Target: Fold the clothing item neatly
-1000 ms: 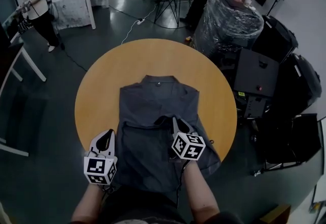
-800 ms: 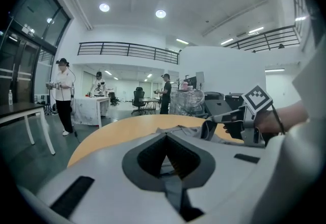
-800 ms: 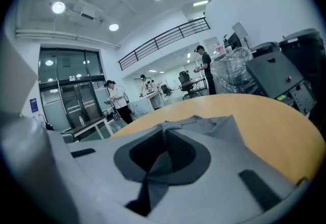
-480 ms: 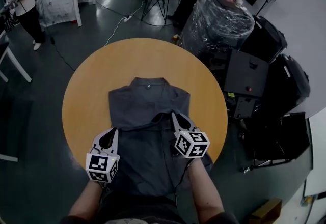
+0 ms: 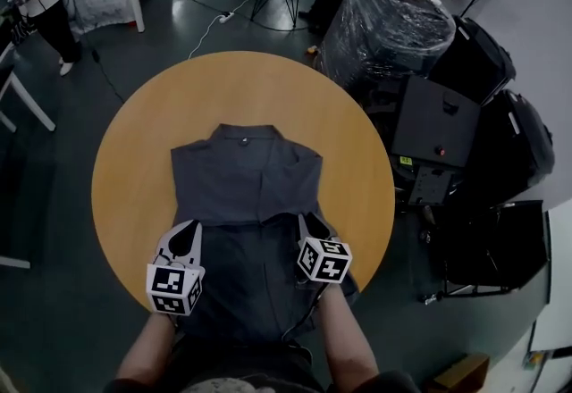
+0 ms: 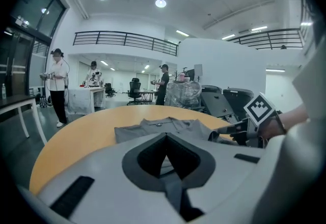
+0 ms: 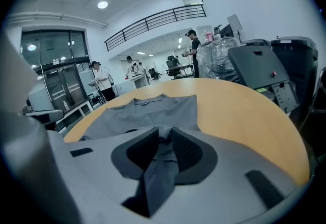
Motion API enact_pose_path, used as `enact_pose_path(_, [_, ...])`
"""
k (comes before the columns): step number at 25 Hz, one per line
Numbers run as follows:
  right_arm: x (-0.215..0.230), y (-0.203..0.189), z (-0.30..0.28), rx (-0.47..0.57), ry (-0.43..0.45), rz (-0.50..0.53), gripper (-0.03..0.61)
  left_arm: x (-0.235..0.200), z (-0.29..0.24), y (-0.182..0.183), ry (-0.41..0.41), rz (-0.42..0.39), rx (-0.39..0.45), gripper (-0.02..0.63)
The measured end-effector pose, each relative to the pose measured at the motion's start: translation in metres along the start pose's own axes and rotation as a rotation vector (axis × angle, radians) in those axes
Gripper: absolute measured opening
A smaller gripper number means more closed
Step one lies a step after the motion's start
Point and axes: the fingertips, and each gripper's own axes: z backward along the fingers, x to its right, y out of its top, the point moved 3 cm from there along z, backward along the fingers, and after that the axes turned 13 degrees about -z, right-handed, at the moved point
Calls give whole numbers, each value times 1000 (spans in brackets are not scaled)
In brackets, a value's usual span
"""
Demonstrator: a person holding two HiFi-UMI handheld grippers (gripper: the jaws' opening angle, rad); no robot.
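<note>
Placement of a pinched edge looks like the step in hand. Dark grey collared shirt lies flat on round orange-topped bench at centre of the head view. Its collar points to the top of frame, and the lower part runs off the near rim at bottom centre, toward the person.

Left gripper sits at the shirt's left edge, lower left of frame. Right gripper sits at the right edge, lower centre-right. A straight edge or crease runs across the cloth btwn them; can't tell if it's a doubled layer or just a pulled ridge.

Left gripper: jaws fully together, w/ a thin strip of grey cloth nipped in them, per its own view. Right gripper: jaws have just been opening and now stand a little apart. Grey cloth is bunched in the gap, but the pads don't seem to clamp it, so prob. mid-release.

Judgement: cloth is being set down & let go, nearly done on the right, not yet on the left. Next move calls for the left gripper to open too. Both should then back out w/o dragging, since cloth snagged on a pad would pull the edge crooked. After that, re-grip for the next fold. The overhang at the near rim needs bringing onto the bench, or its weight may slide the shirt.
</note>
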Motion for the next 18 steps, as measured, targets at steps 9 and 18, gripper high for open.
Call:
enact_pose_path(9, [2,16,28,39,81,316,73,32,-13,10,31,7,1,8])
enact_pose_path(18, [-59,-41,21,-54,291,819,137,49,-8,8,46,29,12,8])
